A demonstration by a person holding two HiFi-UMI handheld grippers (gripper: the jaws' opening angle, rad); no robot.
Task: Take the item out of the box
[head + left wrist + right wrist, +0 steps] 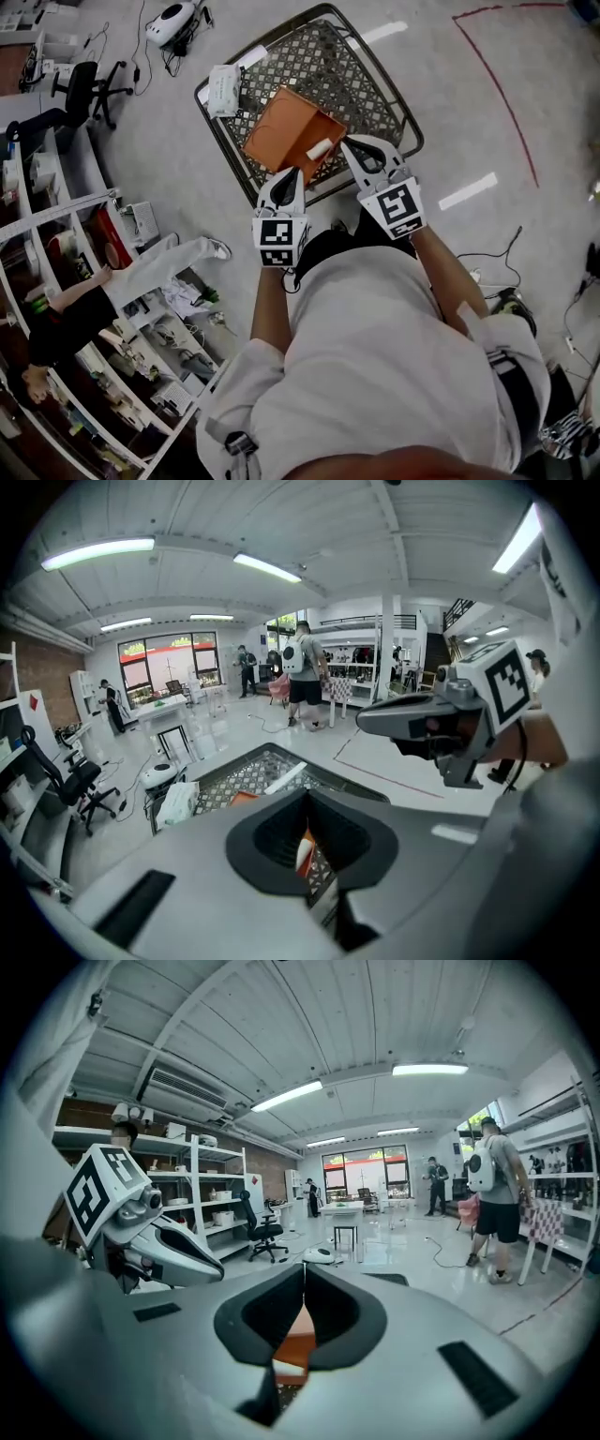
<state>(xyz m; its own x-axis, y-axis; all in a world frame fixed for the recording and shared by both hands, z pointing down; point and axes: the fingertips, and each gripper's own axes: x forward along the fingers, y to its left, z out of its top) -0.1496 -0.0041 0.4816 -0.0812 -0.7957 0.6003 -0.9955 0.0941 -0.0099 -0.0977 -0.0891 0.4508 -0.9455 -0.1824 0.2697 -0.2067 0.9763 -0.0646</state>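
The closed left gripper (307,803) hides most of the orange box (242,798).

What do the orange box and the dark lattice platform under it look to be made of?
Flat orange box: probably matte cardboard, given its thin straight walls and dull, even colour. Dark lattice platform: likely painted metal mesh in a rounded tube frame; the light floor shows through its openings.

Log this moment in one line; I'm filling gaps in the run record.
left claw: shut, by orange box | right claw: shut, by box | white item: in box
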